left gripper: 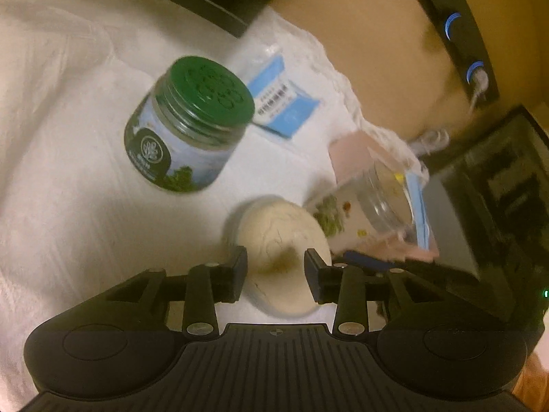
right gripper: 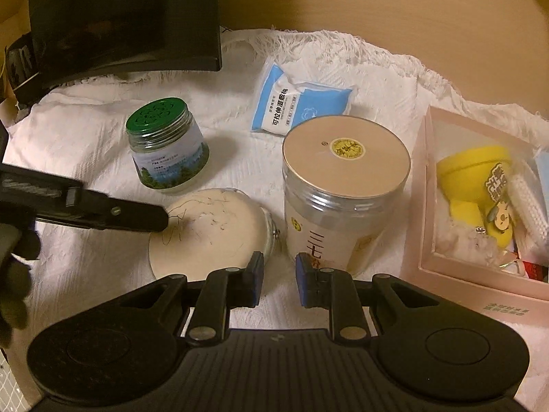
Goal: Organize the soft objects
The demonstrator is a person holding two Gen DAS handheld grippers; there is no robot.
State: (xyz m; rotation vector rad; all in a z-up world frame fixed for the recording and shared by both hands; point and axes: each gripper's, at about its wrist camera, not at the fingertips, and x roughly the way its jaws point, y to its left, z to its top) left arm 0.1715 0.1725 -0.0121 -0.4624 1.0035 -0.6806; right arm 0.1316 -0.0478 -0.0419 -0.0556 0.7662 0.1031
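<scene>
A round cream powder puff [right gripper: 209,230] lies on a white cloth [right gripper: 85,137], with loose hairs on its top. It also shows in the left wrist view [left gripper: 281,240]. My left gripper [left gripper: 276,274] is open, its fingers on either side of the puff's near edge; its finger [right gripper: 137,214] reaches the puff's left edge in the right wrist view. My right gripper [right gripper: 279,279] is open and empty, low over the cloth between the puff and a tall jar [right gripper: 343,192]. A blue pack of cotton pads [right gripper: 298,103] lies further back; it also shows in the left wrist view [left gripper: 278,103].
A green-lidded jar [right gripper: 164,144] stands at the left; it also shows in the left wrist view [left gripper: 188,127]. A pink box [right gripper: 480,206] holding a yellow item and small things sits at the right. A black device [right gripper: 123,17] stands at the back left.
</scene>
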